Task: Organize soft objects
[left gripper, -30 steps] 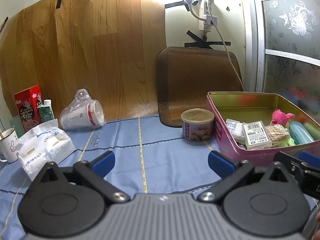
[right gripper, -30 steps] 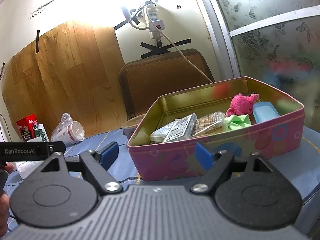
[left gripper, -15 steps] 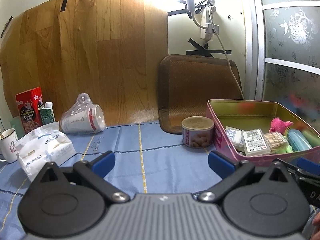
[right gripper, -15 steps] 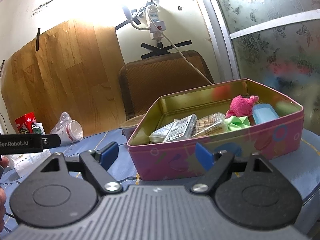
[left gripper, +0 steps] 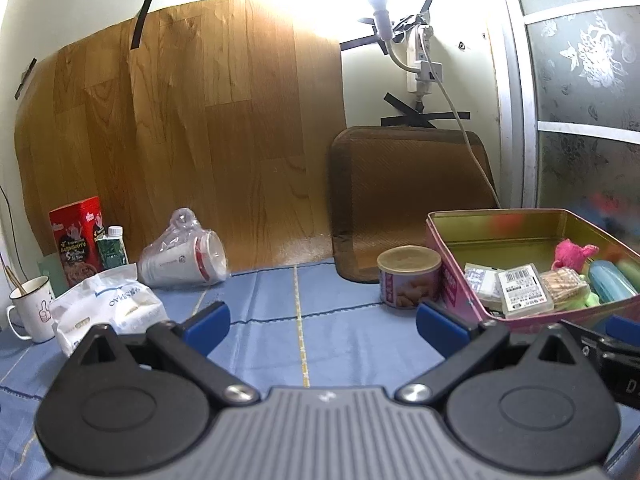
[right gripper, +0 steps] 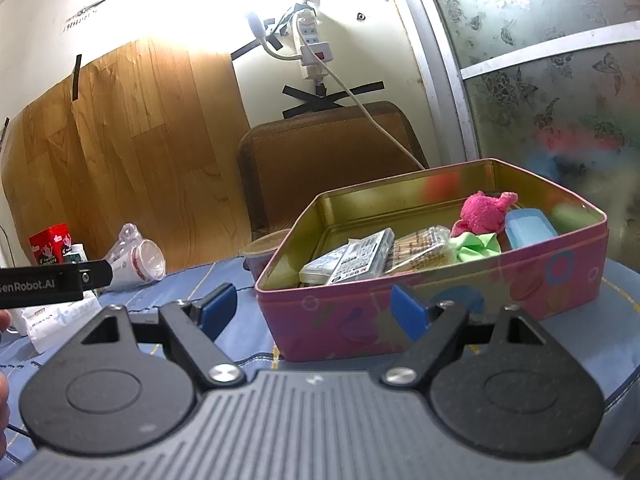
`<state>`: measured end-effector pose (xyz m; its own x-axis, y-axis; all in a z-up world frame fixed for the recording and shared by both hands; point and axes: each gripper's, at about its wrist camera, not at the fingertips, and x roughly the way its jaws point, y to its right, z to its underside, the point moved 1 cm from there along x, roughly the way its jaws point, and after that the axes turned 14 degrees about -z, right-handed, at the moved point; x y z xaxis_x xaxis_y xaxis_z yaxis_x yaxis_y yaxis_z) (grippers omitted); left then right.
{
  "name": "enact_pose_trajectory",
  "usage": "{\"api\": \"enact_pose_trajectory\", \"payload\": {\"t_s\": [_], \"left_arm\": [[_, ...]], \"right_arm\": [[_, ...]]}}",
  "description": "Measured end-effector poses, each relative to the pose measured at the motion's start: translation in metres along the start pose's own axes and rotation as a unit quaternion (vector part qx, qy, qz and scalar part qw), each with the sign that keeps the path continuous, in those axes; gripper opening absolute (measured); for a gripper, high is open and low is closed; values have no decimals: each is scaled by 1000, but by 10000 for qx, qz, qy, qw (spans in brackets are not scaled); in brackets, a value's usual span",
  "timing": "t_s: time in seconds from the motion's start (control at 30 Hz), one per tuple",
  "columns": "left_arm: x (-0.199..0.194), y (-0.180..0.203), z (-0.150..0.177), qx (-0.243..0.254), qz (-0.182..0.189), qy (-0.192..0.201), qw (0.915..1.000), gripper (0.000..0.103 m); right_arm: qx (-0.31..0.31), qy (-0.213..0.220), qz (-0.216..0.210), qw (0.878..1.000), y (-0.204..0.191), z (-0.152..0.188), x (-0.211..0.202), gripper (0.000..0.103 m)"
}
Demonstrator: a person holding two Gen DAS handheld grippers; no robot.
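Right wrist view has the best look at the goods: the pink tin (right gripper: 440,312) sits on the blue cloth (right gripper: 248,320) just ahead of the right gripper (right gripper: 312,306), whose jaws are spread wide with nothing in them. Inside the tin, toward the far right end, there's a pink plush toy (right gripper: 484,214) resting on a crumpled green cloth (right gripper: 476,248), with a light blue case (right gripper: 528,226) touching them on the right and some flat packets (right gripper: 352,262) on the left. The left gripper (left gripper: 318,322) is likewise gaping and empty, hovering over bare cloth between a white soft pack (left gripper: 108,308) on its left and a small can (left gripper: 408,282) beside the tin. My guess is the plush and the green cloth are featherweight and squishy, so they'd compress a lot before the pads really bite. I'd pinch the plush across its fat middle, not a floppy ear or limb. The green cloth will likely drape and snag on the packets, so grab a bunched fold. The white pack looks crinkly and maybe slippery, so take it by the bulging body.
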<state>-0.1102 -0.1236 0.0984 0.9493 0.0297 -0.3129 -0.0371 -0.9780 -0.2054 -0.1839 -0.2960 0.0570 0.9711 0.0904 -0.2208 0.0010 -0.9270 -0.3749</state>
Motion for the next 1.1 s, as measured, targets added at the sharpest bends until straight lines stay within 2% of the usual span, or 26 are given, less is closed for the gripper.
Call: {"api": "enact_pose_trajectory", "payload": {"t_s": [1.1], "left_arm": [[9, 3, 4, 155, 85, -353, 9992, 103]], "right_arm": [[-43, -67, -12, 10000, 1, 0, 4, 86]]}}
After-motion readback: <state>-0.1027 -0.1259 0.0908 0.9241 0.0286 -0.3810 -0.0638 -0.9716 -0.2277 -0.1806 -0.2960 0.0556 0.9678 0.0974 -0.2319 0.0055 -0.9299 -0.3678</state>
